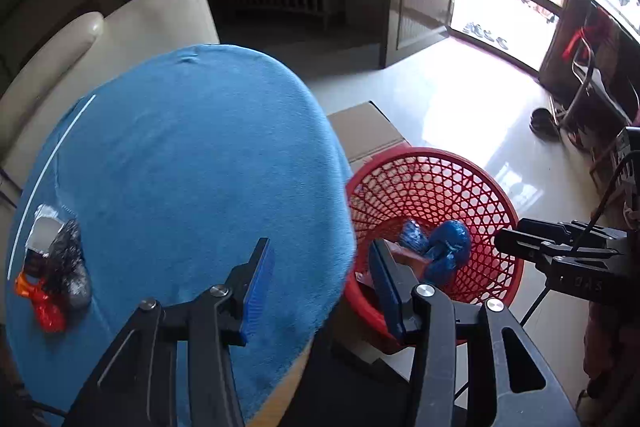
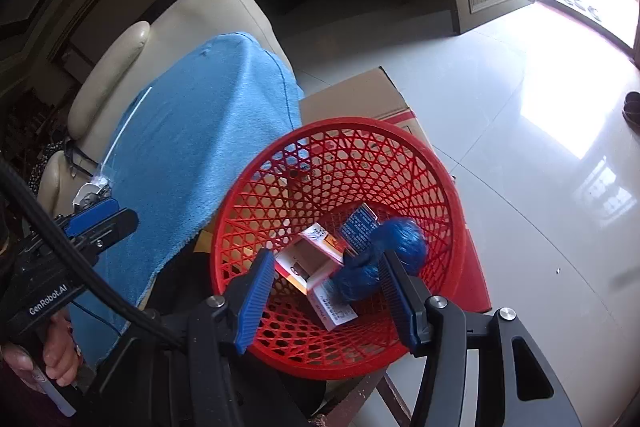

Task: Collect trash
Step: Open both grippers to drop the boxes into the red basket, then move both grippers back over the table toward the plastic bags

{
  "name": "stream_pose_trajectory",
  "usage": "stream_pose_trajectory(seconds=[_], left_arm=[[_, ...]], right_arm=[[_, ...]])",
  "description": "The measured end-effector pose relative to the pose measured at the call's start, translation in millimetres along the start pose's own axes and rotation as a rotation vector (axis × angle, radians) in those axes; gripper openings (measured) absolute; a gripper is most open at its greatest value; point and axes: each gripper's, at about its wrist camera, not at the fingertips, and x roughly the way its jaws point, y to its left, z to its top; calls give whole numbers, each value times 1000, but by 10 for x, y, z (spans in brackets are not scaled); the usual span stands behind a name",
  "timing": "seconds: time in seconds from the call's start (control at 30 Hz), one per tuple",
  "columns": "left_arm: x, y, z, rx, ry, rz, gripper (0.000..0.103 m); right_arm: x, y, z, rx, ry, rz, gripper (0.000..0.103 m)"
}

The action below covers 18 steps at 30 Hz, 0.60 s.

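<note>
**Left wrist view: both claws empty, one over the table edge, one over the basket**

Left wrist view showed the left claw (image 1: 316,291) angled steeply down over the near edge of a round table covered by a blue cloth (image 1: 192,163). Its blue-padded fingers stood moderately apart with nothing between them. One finger hung over the cloth, the other over the gap beside the red basket (image 1: 492,195).

Near the table's left edge lay a small heap of trash: a silver foil wrapper (image 1: 70,263), an orange-red wrapper (image 1: 42,303) and a white scrap (image 1: 44,231), all touching one another.

From the right wrist camera, the right claw (image 2: 322,297) pointed down into the basket (image 2: 360,135), fingers about half open and gripping nothing. Below them, on the basket's floor, lay a white and red carton (image 2: 316,255), a blue packet (image 2: 360,227) and a crumpled blue bag (image 2: 384,255), pressed together.

The basket stood just beside the table, against a cardboard box (image 2: 356,95) on the pale tiled floor. A hand (image 2: 56,351) held the left claw's grip at the lower left of that view.
</note>
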Motion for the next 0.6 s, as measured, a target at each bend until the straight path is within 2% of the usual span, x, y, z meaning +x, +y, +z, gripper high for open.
stream_pose_trajectory(seconds=[0.13, 0.33, 0.5, 0.6], left_arm=[[-206, 334, -125, -55, -43, 55, 56], [-457, 992, -391, -179, -78, 188, 56], [-642, 1698, -779, -358, -62, 270, 56], [-758, 2116, -1067, -455, -49, 357, 56]], right_arm=[[8, 154, 28, -37, -7, 9, 58], [74, 479, 93, -85, 2, 48, 58], [125, 854, 157, -158, 14, 96, 58], [190, 1150, 198, -214, 29, 128, 58]])
